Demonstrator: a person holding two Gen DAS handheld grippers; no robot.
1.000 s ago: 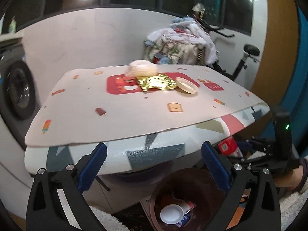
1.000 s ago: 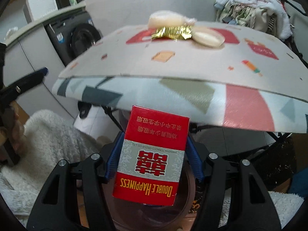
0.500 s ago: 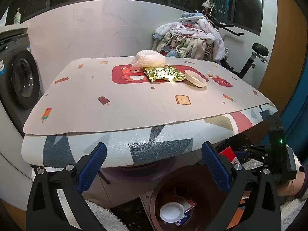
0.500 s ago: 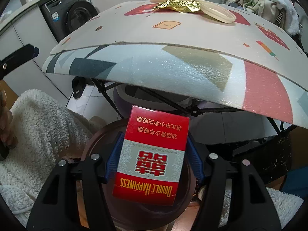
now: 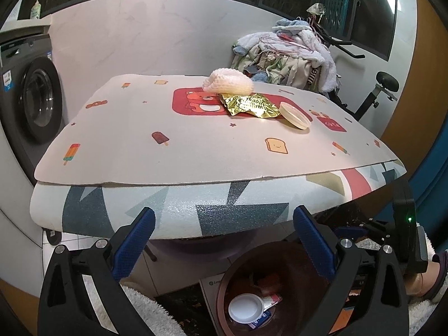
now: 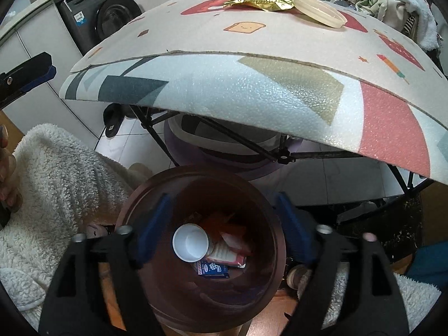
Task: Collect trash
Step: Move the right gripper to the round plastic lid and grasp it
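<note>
My right gripper hangs over the brown bin. Its jaws are opening, with nothing between them. Inside the bin lie a white cup, a red and white pack and a small blue box. My left gripper is open and empty at the table's front edge, above the same bin. On the table mat lie a white foam net, a gold wrapper and a clear plastic lid.
A washing machine stands on the left. A heap of clothes and an exercise bike are behind the table. Black folding legs run under the table. A fluffy white garment lies beside the bin.
The red cigarette pack that my right gripper held has left the jaws, which have spread apart. The right gripper sank closer to the bin. The left gripper barely moved.
</note>
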